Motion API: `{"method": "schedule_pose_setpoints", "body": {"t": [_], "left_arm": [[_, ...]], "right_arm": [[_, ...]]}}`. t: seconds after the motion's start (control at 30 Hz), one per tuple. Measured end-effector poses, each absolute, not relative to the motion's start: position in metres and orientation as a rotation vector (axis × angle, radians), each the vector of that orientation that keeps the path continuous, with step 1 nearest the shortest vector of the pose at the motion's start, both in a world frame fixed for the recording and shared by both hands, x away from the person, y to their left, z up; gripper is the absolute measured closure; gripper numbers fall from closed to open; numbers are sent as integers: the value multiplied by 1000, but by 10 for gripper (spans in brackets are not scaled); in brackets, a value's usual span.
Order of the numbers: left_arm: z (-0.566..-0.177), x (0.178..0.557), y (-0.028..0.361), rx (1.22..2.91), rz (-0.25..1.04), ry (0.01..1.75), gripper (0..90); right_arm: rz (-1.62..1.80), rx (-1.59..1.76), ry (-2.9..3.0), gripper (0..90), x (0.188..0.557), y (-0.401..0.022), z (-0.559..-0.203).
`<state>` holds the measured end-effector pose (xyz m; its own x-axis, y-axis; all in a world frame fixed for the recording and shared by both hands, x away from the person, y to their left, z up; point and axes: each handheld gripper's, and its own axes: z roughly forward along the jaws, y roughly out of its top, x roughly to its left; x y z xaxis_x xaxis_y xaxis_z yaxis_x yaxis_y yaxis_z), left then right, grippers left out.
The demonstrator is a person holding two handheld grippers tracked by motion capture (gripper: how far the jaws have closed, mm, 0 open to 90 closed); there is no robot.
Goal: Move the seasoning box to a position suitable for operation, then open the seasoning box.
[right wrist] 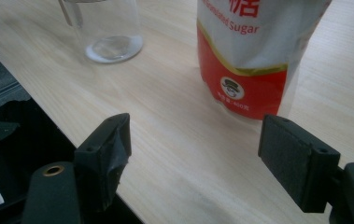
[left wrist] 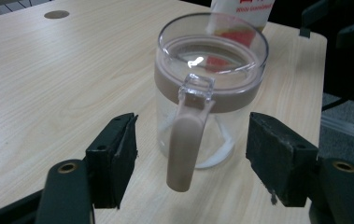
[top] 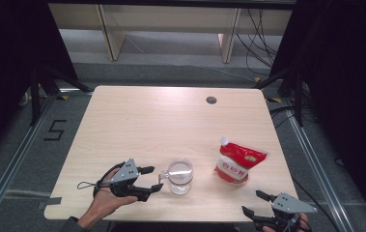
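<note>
**Left jaws wide around the jar handle, right gripper waits by the sugar**

I'm looking down at the wooden table [top: 137,121] and my left gripper [top: 152,180] sits at about seven o'clock on it, pointing toward three o'clock at the clear jar [top: 179,176]. From the left gripper view the jar [left wrist: 210,88] stands upright with its brown-banded lid [left wrist: 212,56] on, and the brown handle [left wrist: 186,144] hangs right between my two black pads [left wrist: 118,154], clear space on both sides. So the jaws are spread wide and gripping nothing; neither pad presses on the handle.

Over at five o'clock, off the near table edge, my right gripper [top: 258,203] is parted as well, nothing between its pads. In the right gripper view the red and white sugar bag [right wrist: 254,56] stands just ahead at twelve o'clock, and the jar's base [right wrist: 111,46] shows at ten o'clock. From above, the sugar bag [top: 238,162] stands at three o'clock of the jar, near it but apart. A dark round grommet [top: 211,100] sits toward the far edge at one o'clock.
</note>
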<state>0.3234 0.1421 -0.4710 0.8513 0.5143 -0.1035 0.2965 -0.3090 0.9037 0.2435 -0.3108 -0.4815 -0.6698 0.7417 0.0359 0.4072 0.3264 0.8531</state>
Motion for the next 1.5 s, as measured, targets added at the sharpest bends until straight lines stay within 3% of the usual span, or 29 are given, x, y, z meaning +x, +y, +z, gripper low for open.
{"method": "schedule_pose_setpoints", "body": {"t": [0.57, 0.7, 0.93, 1.1, 1.5], "left_arm": [[-446, 319, 133, 1812, 277, 721, 378], [-442, 319, 129, 1803, 294, 709, 442], [-442, 321, 123, 1822, 321, 701, 658], [-444, 323, 117, 1826, 328, 697, 801], [-448, 324, 115, 1807, 303, 737, 890]], "right_arm": [[1304, 994, 2287, 258, 241, -283, -481], [1292, 963, 2304, 257, 243, -276, -481], [1292, 939, 2307, 258, 246, -268, -481], [1308, 892, 2339, 355, 252, -253, -481], [1301, 801, 2351, 409, 271, -228, -478]]}}
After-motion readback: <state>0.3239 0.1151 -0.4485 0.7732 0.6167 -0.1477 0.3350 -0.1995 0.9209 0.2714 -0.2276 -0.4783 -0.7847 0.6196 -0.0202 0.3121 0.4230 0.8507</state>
